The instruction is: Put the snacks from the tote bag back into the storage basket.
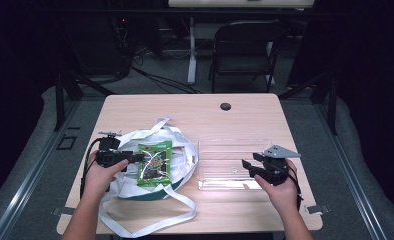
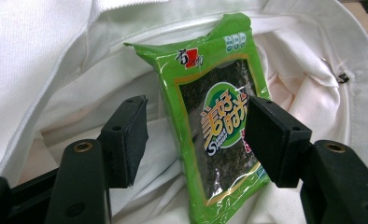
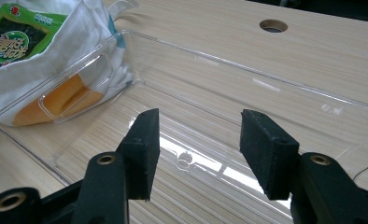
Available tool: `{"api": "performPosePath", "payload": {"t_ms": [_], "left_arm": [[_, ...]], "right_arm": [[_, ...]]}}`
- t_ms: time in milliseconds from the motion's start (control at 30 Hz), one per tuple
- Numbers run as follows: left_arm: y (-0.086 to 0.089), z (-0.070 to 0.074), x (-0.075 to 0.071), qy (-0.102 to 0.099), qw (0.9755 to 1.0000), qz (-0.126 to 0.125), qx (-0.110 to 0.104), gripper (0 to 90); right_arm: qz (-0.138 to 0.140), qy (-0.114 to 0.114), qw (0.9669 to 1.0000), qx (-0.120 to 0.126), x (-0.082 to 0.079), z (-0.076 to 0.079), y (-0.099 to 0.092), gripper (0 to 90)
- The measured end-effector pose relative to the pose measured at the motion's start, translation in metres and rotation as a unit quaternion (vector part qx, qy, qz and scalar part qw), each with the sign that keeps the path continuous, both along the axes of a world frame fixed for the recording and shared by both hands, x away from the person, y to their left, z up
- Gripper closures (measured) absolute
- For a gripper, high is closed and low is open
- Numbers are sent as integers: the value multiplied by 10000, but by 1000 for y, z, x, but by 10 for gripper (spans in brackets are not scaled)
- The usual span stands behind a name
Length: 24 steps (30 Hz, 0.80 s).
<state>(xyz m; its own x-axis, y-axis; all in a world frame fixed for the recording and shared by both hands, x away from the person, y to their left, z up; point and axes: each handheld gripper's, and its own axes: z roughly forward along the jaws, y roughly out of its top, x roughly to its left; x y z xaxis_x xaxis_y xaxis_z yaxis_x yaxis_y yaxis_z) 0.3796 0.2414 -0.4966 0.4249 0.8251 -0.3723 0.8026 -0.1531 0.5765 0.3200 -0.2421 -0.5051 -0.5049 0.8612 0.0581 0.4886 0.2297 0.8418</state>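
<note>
The left gripper (image 2: 196, 140) has its jaws apart around the green seaweed packet (image 2: 217, 126), which stands in the white cloth bag (image 1: 135, 175) at the table's left. A squeeze on the slick film could slip or snag bag cloth. The right gripper (image 3: 198, 149), jaws apart, hovers over the empty clear tray (image 1: 205, 150) just right of the bag.

Both forearms reach in from below. The left gripper (image 1: 135, 157) points rightward, fingers (image 2: 126, 135) spread wide. The right gripper (image 1: 250, 165) points leftward, fingers (image 3: 142, 149) likewise apart.
</note>
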Motion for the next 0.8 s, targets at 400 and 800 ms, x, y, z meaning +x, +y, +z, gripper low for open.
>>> {"api": "performPosePath", "payload": {"t_ms": [400, 800], "left_arm": [[-5, -3, 0, 88, 9998, 58, 175, 402], [-14, -14, 3, 195, 9996, -54, 208, 371]], "right_arm": [[14, 7, 10000, -1, 0, -1, 1, 475], [7, 16, 10000, -7, 0, -1, 0, 471]]}}
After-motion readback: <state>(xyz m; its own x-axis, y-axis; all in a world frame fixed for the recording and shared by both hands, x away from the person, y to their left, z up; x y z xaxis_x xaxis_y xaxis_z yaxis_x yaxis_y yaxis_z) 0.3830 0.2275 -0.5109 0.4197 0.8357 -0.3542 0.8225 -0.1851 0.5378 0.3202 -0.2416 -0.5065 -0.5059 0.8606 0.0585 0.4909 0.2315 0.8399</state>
